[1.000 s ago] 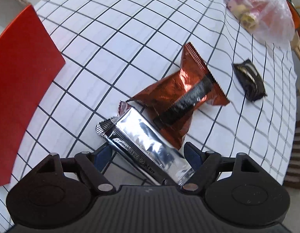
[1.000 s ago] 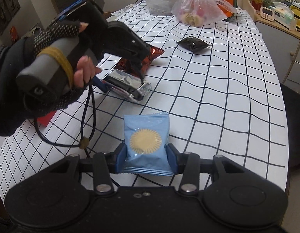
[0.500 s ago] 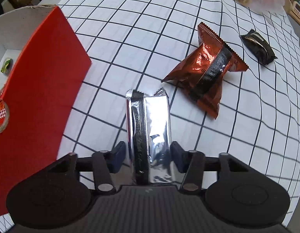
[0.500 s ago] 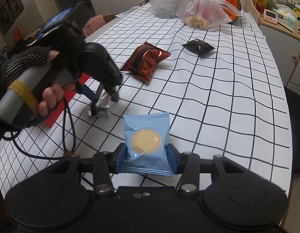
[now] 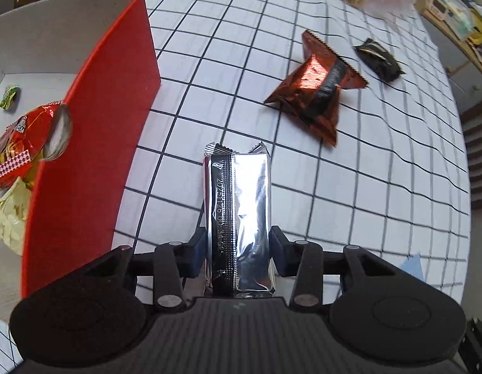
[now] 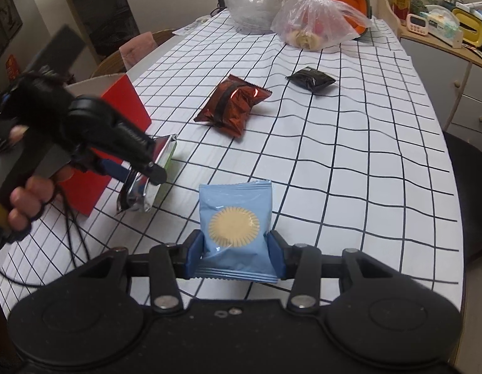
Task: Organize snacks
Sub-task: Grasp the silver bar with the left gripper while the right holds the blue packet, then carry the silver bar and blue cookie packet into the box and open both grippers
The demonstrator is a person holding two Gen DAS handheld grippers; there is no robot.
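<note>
Your left claw [image 5: 237,249] has lifted the silver packet [image 5: 237,215] off the counter [image 5: 381,193] since a second ago and swung it toward the red box [image 5: 94,143], which now fills the left of that view with snacks showing inside. You've got the gridded counter spread wide under both claws. On it, well past the box, lies the copper-red packet [image 6: 233,107], and beyond that the small black packet [image 6: 311,79], both apart from each other. Left claw: narrowed and clamped on the silver packet, held end-up just beside the box wall. Right claw [image 6: 236,251]: narrowed too, gripping the blue packet [image 6: 236,224] above the counter.
</note>
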